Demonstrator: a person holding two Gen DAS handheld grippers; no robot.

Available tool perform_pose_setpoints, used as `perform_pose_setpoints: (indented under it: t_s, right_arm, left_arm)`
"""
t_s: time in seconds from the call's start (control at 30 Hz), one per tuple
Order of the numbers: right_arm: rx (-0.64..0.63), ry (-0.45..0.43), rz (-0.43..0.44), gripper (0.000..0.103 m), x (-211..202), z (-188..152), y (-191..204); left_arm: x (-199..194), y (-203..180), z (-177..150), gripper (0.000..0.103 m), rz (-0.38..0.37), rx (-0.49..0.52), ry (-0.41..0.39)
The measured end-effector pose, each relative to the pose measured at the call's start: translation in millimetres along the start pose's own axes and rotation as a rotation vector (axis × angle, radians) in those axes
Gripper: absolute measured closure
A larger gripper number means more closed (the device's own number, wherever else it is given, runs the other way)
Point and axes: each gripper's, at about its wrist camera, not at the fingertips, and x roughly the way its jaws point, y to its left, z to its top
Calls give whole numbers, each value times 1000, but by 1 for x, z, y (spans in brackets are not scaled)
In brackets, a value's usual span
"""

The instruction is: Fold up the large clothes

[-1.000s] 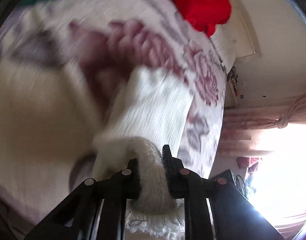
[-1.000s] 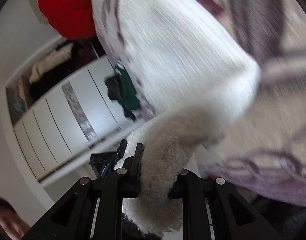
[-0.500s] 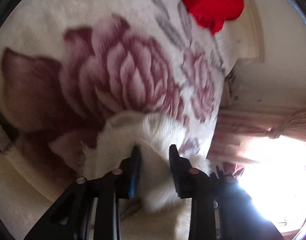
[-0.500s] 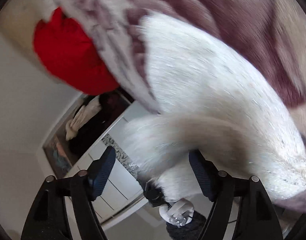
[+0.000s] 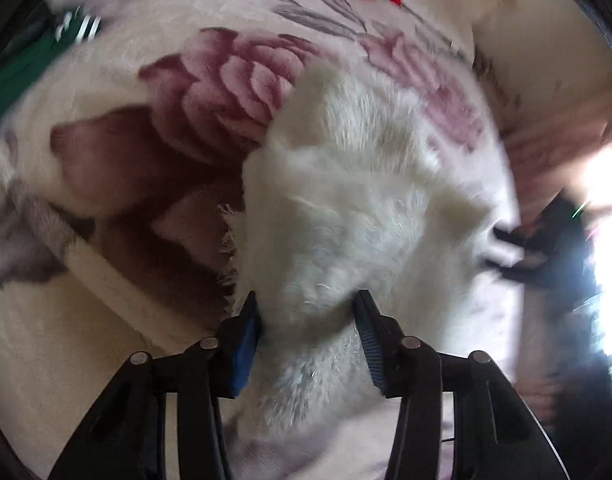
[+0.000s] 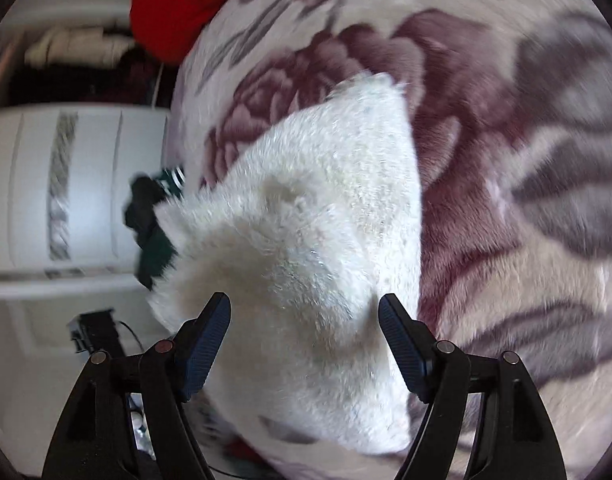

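Observation:
A white fluffy garment (image 5: pixel 365 184) lies bunched on a cream blanket with purple roses (image 5: pixel 210 92). My left gripper (image 5: pixel 307 320) points steeply down at it; its jaws are closing, with a fold of the white pile filling the gap between the blue pads, and no firm pinch shows. In the right wrist view the same garment (image 6: pixel 306 232) spreads in a wedge over the blanket (image 6: pixel 485 160). My right gripper (image 6: pixel 304 320) hangs over its near end, jaws wide but closing, pads clear of the fabric. The right gripper (image 5: pixel 495 250) also shows, blurred, at the garment's right edge.
A red garment (image 6: pixel 170 4) lies at the far end of the bed, and a dark green one (image 6: pixel 154 248) at the bed's side. White wardrobe doors (image 6: pixel 78 184) stand beyond the bed. A bright window (image 5: pixel 609 200) glares on the right.
Both grippers have let go of the white garment, which now lies on the blanket. Both have rolled and lowered toward it, and their jaws stand wider than a second ago.

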Motion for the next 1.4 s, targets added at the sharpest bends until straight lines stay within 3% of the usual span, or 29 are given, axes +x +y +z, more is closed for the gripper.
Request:
perform_pose_setpoints:
  t_s: [0.03,0.07,0.13,0.23,0.37,0.5,0.6,0.67,0.7,0.73,0.8,1.0,1.03,1.07,1.1,1.13,1.2,1.3,1.4]
  right_arm:
    - [-21,-9,-21,78,4,-4,-2]
    - [-52,-14,-84,85,4,-3,3]
    - [-52,-43,-97,93,1,-5,2]
    - [-29,-103,-88,96,-11,-12,-5]
    - [16,-194,-67,97,-37,-14,-10]
    - [56,-237,-93,98,-31,7,-19]
    - [90,-175,-118,98,-1,32,-36]
    - [117,-121,-64,93,12,42,-47]
    - [124,-89,-35,77,16,45,-52]
    - [138,-36,-12,44,20,49,-61]
    - [156,17,38,12,27,49,-75]
    - [229,261,330,1,112,42,-105]
    - [217,255,341,1,117,42,-102]
    - [181,240,348,2,122,44,-94]
    - [166,231,345,11,124,43,-88]
    - [172,197,346,39,124,40,-84]
    - [279,79,365,50,110,24,-87]
    - [435,-128,381,53,72,-34,-89]
    - [737,-298,428,53,44,-145,-104]
  left_arm:
    - [1,-6,1,90,36,21,-17]
    - [-2,-9,4,94,55,23,-37]
    - [-19,-13,16,95,17,15,-106]
    - [-45,-29,40,95,-33,59,-148]
    - [-35,-38,86,95,-51,88,-122]
    - [20,-25,139,95,-14,64,-37]
    - [72,1,154,94,-4,-24,86]
    - [82,7,148,94,6,-30,118]
    - [80,6,143,93,6,-16,112]
    - [76,5,137,93,-1,-3,105]
    - [69,4,128,93,-15,-1,97]
    - [67,13,115,90,-60,-42,89]
    - [65,14,116,90,-66,-52,90]
    - [63,16,118,89,-72,-63,91]
    - [60,18,119,88,-79,-78,88]
    - [54,21,119,88,-81,-99,79]
    - [36,30,116,84,-121,-151,26]
    - [-8,52,95,83,-139,-264,-88]
    - [-51,75,57,82,-106,-357,-171]
